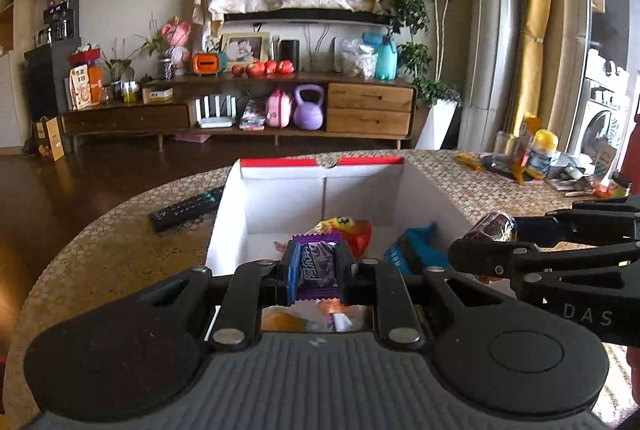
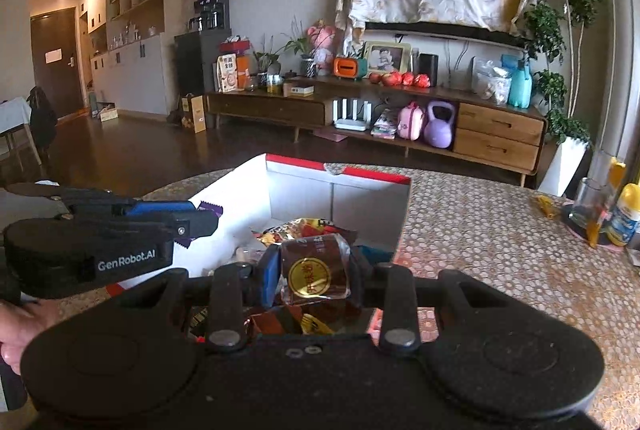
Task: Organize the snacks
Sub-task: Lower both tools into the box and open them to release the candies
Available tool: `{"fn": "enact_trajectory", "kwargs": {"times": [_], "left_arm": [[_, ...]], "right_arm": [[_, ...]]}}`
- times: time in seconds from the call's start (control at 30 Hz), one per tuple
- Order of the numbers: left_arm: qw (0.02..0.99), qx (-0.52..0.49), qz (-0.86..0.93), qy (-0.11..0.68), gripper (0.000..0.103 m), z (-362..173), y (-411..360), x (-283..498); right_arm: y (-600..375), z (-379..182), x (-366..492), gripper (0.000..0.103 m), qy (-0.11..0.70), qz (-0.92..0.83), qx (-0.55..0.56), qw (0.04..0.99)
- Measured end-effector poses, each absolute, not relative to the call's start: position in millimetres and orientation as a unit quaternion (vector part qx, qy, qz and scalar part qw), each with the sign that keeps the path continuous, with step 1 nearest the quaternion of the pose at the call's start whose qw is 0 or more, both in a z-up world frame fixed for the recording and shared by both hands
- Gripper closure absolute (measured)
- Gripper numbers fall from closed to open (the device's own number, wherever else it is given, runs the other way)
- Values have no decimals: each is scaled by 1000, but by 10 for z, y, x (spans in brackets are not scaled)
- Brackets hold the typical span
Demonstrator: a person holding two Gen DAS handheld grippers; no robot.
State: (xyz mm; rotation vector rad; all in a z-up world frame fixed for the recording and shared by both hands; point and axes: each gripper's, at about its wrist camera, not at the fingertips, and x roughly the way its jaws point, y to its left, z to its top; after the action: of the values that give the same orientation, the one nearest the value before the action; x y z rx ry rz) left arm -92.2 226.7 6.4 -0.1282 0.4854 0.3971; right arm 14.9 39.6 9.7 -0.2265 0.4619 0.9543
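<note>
A white cardboard box (image 1: 280, 197) with a red rim stands open on the round table, with several wrapped snacks lying inside. My left gripper (image 1: 318, 266) is shut on a purple candy wrapper (image 1: 316, 264) and hangs over the box's near edge. From the right, my right gripper (image 1: 486, 236) reaches in, holding a dark wrapped snack (image 1: 494, 226). In the right wrist view, my right gripper (image 2: 314, 270) is shut on that brown clear-wrapped cake (image 2: 314, 268) with a gold sticker, above the box (image 2: 360, 197). My left gripper (image 2: 200, 220) shows at the left with the purple wrapper (image 2: 210, 207).
A black remote (image 1: 186, 207) lies on the table left of the box. A glass, a yellow-capped bottle (image 1: 542, 153) and loose packets crowd the table's far right edge. A patterned mat (image 2: 500, 250) covers the tabletop. A person's hand (image 2: 16, 330) holds the left gripper.
</note>
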Motion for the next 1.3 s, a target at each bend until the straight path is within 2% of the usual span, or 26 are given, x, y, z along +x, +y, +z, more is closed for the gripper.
{"fn": "enact_trajectory", "kwargs": {"times": [1.07, 1.3], "left_arm": [[922, -91, 203, 317, 85, -238, 2572, -528], [916, -78, 213, 331, 81, -219, 2513, -507]], "right_arm": [[963, -168, 467, 70, 295, 464, -173, 817], [960, -149, 473, 65, 285, 460, -177, 822]]}}
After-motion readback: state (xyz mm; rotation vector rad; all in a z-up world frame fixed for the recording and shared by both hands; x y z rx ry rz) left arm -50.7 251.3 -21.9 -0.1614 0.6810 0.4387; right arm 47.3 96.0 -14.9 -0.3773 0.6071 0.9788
